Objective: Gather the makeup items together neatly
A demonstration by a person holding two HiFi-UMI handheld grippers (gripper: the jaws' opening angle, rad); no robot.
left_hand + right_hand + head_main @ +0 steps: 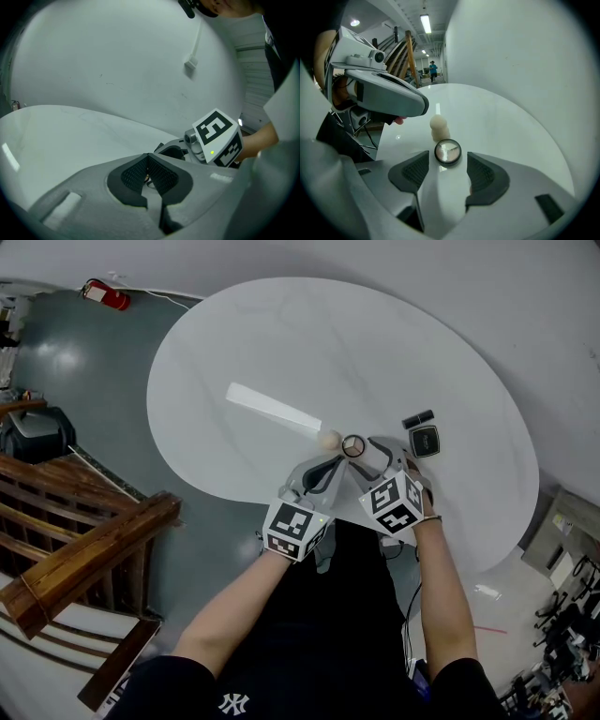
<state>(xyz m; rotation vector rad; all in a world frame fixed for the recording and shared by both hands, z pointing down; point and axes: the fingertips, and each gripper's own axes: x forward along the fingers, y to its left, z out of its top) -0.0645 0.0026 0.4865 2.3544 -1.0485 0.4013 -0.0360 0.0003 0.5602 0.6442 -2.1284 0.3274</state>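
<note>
Round mirrored jar point(447, 152) stands on the worktop point(281, 343) between the parted pads of the right claw point(446, 166), untouched, sponge point(438, 127) just beyond; the left claw point(149, 164) is pressed together.

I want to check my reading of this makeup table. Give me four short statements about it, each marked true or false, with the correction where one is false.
1. The left gripper is shut. True.
2. The right gripper clamps the beige sponge. False: its jaws stand apart, with the round case unpressed between their tips; the sponge lies beyond it.
3. The sponge lies beside the round case. True.
4. The black compact lies on the floor. False: it lies on the white table, next to a black tube.
</note>
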